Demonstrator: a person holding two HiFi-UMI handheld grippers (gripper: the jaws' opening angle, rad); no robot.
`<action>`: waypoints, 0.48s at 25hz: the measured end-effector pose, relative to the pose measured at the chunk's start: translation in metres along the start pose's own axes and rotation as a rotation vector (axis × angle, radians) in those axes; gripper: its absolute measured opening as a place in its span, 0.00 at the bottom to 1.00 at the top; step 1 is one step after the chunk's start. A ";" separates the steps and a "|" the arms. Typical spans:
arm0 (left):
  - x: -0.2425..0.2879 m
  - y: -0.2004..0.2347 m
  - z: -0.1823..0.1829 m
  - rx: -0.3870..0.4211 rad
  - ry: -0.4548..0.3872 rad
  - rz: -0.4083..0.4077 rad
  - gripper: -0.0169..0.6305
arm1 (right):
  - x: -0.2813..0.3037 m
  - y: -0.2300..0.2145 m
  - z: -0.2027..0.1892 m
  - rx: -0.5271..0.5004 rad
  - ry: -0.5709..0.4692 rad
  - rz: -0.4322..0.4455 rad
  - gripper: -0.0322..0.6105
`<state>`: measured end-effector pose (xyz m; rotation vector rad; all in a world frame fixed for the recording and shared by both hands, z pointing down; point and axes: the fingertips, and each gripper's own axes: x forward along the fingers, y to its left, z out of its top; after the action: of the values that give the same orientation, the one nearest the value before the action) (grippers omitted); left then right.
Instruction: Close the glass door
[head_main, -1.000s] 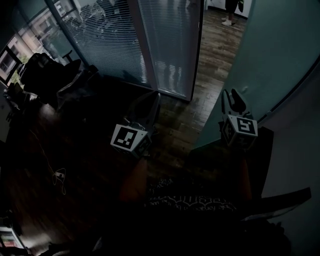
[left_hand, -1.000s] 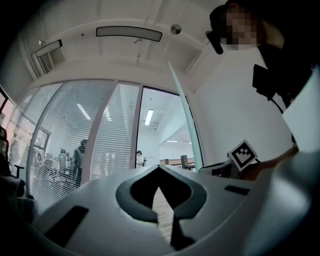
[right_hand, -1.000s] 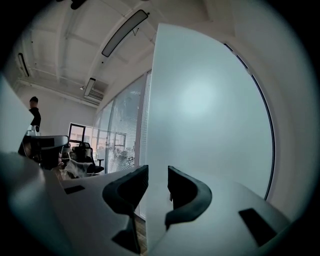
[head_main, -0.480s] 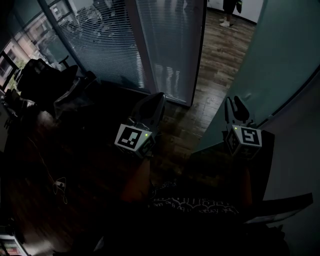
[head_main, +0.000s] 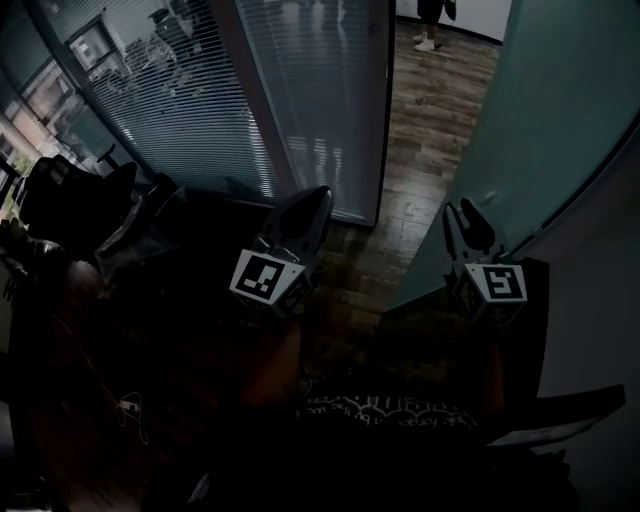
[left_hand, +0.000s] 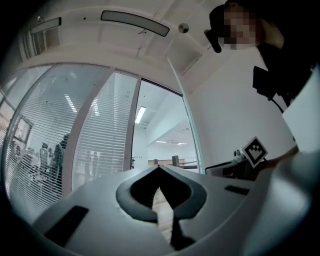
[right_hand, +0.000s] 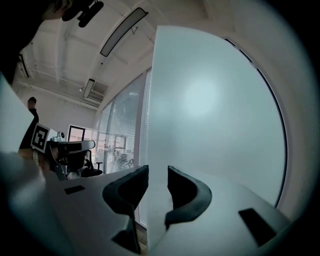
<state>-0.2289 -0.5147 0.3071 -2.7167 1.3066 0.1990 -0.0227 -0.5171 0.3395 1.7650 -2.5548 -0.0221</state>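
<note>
The frosted glass door (head_main: 540, 110) stands swung open at the right of the head view, and it fills most of the right gripper view (right_hand: 215, 110). My right gripper (head_main: 462, 222) is held up against the door near its free edge. Its jaws are open (right_hand: 158, 172), and the door's vertical edge lines up with the gap between them. I cannot tell whether they touch it. My left gripper (head_main: 318, 200) points at the doorway, shut with nothing in it (left_hand: 159, 169).
A glass wall with blinds (head_main: 300, 90) bounds the doorway on the left. Wooden floor (head_main: 420, 150) runs through the opening, where a person's feet (head_main: 428, 40) stand far off. Dark office chairs (head_main: 70, 190) and a cable (head_main: 130, 410) lie to the left.
The head view has swung a little to the right, so the chairs slid left. Both grippers kept their places before the doorway, the right one staying at the door.
</note>
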 end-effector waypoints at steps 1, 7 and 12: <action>0.004 0.004 -0.004 -0.003 0.002 -0.005 0.03 | 0.006 -0.002 -0.002 -0.003 -0.001 -0.004 0.23; 0.029 0.055 -0.009 -0.017 0.015 -0.017 0.03 | 0.063 -0.002 0.005 -0.006 0.008 -0.015 0.23; 0.031 0.074 -0.002 -0.009 0.008 -0.035 0.03 | 0.082 0.001 0.012 0.014 0.001 -0.048 0.23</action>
<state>-0.2673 -0.5849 0.3001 -2.7489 1.2618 0.1908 -0.0527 -0.5934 0.3292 1.8297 -2.5175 -0.0048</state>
